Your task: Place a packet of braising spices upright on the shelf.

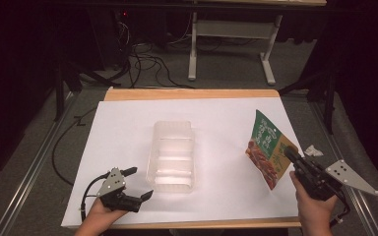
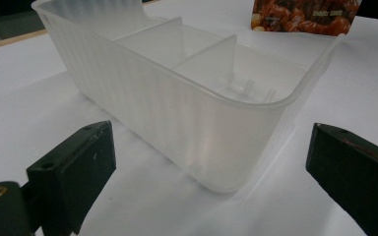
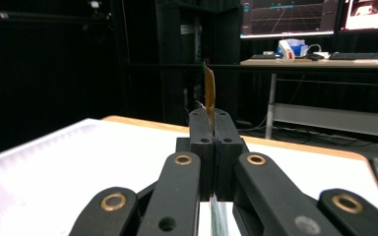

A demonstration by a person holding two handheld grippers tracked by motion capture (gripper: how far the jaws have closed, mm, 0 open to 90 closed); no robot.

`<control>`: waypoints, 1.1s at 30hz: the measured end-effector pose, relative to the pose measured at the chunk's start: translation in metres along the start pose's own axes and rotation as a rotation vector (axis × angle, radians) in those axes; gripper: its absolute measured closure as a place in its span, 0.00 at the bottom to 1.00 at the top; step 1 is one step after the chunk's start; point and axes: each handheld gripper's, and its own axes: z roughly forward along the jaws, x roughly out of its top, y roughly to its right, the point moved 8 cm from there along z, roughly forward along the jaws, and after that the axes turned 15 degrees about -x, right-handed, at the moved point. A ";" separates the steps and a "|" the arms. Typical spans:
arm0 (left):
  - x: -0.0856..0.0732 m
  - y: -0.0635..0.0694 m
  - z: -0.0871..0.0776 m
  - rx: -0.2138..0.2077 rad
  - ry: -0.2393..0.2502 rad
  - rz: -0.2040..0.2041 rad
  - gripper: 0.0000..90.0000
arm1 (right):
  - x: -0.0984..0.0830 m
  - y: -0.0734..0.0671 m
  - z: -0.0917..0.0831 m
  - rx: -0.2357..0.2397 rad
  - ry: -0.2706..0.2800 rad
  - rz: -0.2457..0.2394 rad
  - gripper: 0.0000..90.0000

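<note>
A clear plastic tray (image 1: 172, 156) with divided compartments stands in the middle of the white table; its near wall (image 2: 177, 113) looms close in the left gripper view. My left gripper (image 1: 140, 183) rests open at the tray's near left corner, nothing between its jaws. A green and orange food pouch (image 1: 267, 148) hangs above the table's right side, pinched at its edge by my right gripper (image 1: 291, 156). In the right gripper view the jaws are shut on the pouch (image 3: 209, 93), seen edge-on. The pouch's lower part (image 2: 305, 14) also shows beyond the tray.
A white sheet (image 1: 128, 128) covers the wooden table. A small crumpled white scrap (image 1: 313, 151) lies at the table's right edge. Beyond the table stand a white desk frame (image 1: 231, 34) and loose cables (image 1: 142, 64) on the floor. Monitors (image 3: 295, 17) glow in the background.
</note>
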 end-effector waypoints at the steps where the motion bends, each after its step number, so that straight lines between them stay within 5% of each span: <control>1: 0.000 0.000 0.000 -0.001 0.001 0.000 0.06 | -0.001 0.000 -0.002 -0.005 -0.002 -0.012 1.00; 12: 0.000 0.001 -0.001 -0.009 -0.002 0.009 0.06 | -0.008 0.008 -0.007 -0.019 -0.029 -0.002 0.95; 21: 0.000 0.001 0.000 -0.013 -0.001 0.006 0.06 | -0.028 0.007 0.008 0.019 -0.135 0.018 0.76; 33: 0.000 0.001 0.000 -0.013 -0.003 0.009 0.06 | -0.054 0.014 0.024 -0.004 -0.246 -0.023 0.72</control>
